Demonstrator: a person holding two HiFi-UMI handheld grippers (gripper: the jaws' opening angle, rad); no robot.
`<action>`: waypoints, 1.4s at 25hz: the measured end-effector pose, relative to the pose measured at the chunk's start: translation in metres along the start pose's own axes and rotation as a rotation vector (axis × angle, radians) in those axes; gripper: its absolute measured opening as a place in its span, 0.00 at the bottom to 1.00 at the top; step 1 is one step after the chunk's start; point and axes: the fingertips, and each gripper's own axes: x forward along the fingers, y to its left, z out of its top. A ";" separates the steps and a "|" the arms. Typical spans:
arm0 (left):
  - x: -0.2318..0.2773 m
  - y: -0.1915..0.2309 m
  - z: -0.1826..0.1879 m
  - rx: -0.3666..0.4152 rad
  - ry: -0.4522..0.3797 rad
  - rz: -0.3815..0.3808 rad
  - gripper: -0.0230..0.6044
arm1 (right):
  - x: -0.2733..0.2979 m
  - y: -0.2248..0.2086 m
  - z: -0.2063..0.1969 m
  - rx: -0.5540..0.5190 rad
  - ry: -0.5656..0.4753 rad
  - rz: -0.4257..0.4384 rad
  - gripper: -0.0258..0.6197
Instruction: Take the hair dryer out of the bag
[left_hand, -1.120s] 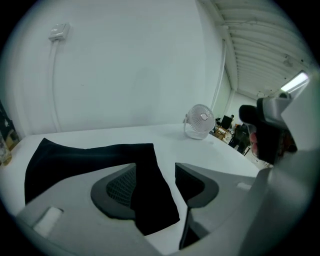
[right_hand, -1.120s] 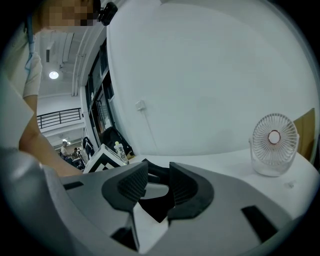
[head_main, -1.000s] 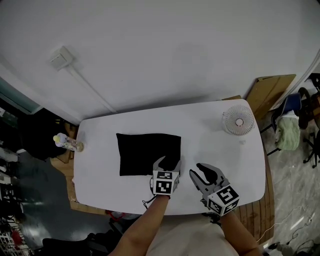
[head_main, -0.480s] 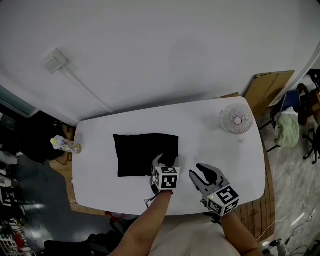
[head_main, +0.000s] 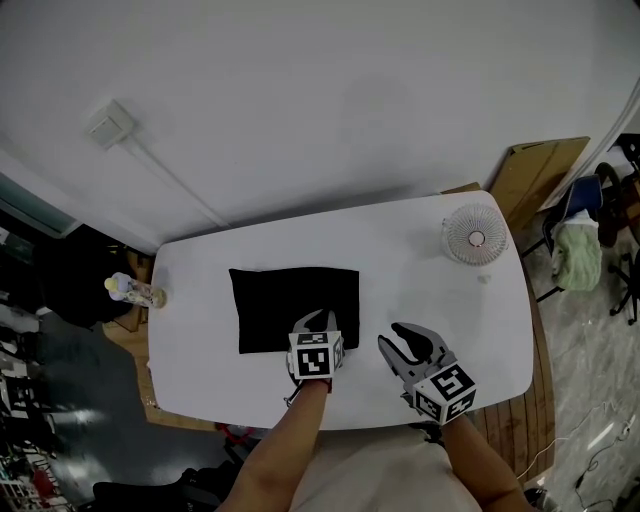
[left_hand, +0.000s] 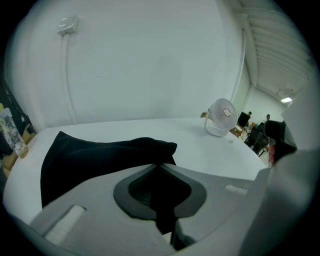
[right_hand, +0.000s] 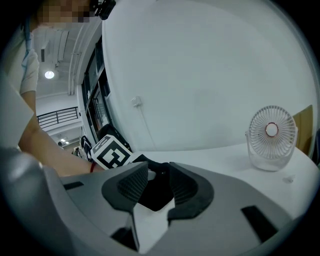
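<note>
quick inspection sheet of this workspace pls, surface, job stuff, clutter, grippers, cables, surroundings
surface: white table, bare over most of its top
job's things: black bag lying flat left of centre; hair dryer not in view
clutter: small white fan at the far right corner; bottle at the left edge
grippers: left gripper at the bag's near right corner, jaws closed, black fabric seemingly pinched; right gripper open over bare table, empty
cables: cable running down the wall from a wall box
surroundings: cardboard and a chair with green cloth at the right
</note>
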 end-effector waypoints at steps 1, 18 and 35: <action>-0.002 0.003 0.002 -0.009 -0.003 -0.002 0.07 | 0.003 0.000 0.000 -0.003 0.002 0.002 0.24; -0.027 0.034 0.030 -0.155 0.000 -0.107 0.07 | 0.047 0.008 -0.006 -0.046 0.072 0.042 0.24; -0.016 0.066 0.032 -0.226 0.060 -0.136 0.07 | 0.137 0.001 -0.033 -0.120 0.263 0.054 0.24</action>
